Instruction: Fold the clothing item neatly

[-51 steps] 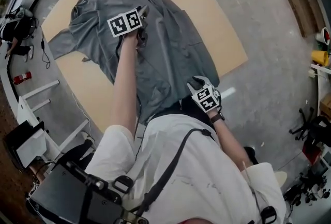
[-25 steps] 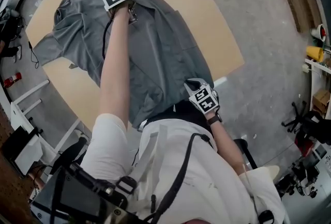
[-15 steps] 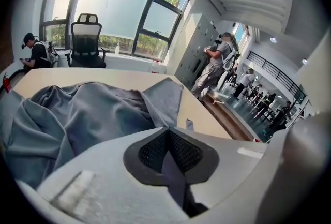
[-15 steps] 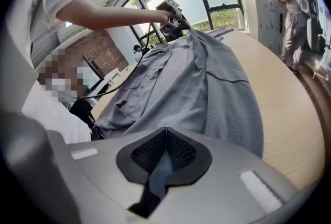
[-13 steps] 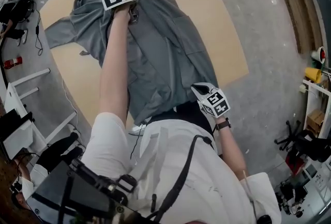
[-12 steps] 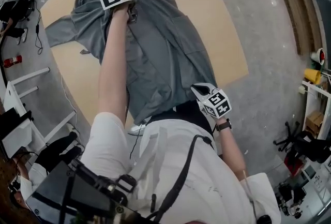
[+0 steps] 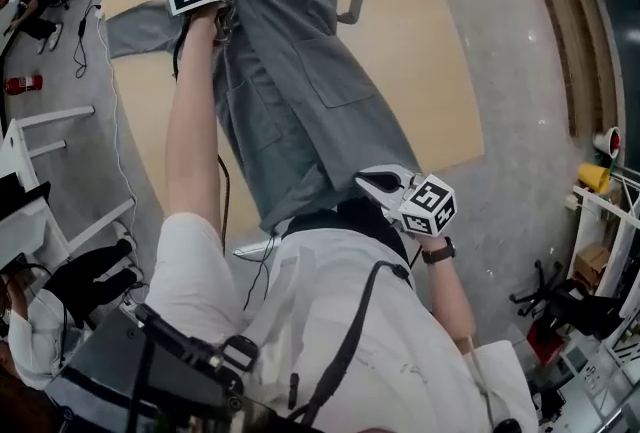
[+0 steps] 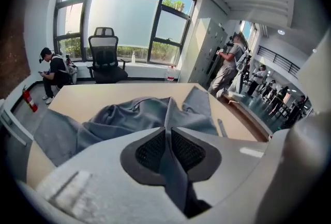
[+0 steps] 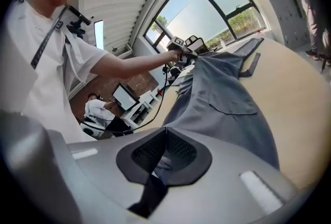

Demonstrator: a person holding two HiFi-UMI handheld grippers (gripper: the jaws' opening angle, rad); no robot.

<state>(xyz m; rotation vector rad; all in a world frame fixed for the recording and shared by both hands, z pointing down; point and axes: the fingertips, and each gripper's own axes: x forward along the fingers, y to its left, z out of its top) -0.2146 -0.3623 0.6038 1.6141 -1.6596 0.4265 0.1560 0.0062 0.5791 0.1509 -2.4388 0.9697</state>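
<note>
Your left gripper [image 8: 166, 140] pinched the grey garment [image 7: 300, 91], its jaws just easing apart. Your right gripper [image 9: 163, 153] was clamped on its near edge.

Tan bench [image 7: 430, 71] standing on grey floor [image 7: 520, 41]. Black office chair [image 8: 106, 55] sitting past bench's far edge, in front of wide window [image 8: 124, 16]. Person in cap [image 8: 51, 70] sitting left of chair, head bending down. Red fire extinguisher [image 8: 28, 100] lying on floor near that person. Several people [image 8: 230, 62] standing at right by grey cabinets [image 8: 201, 47]. Another person in white [image 9: 98, 109] sitting beside monitor [image 9: 125, 96]. Yellow object [image 7: 592, 176] resting on shelving at right.
</note>
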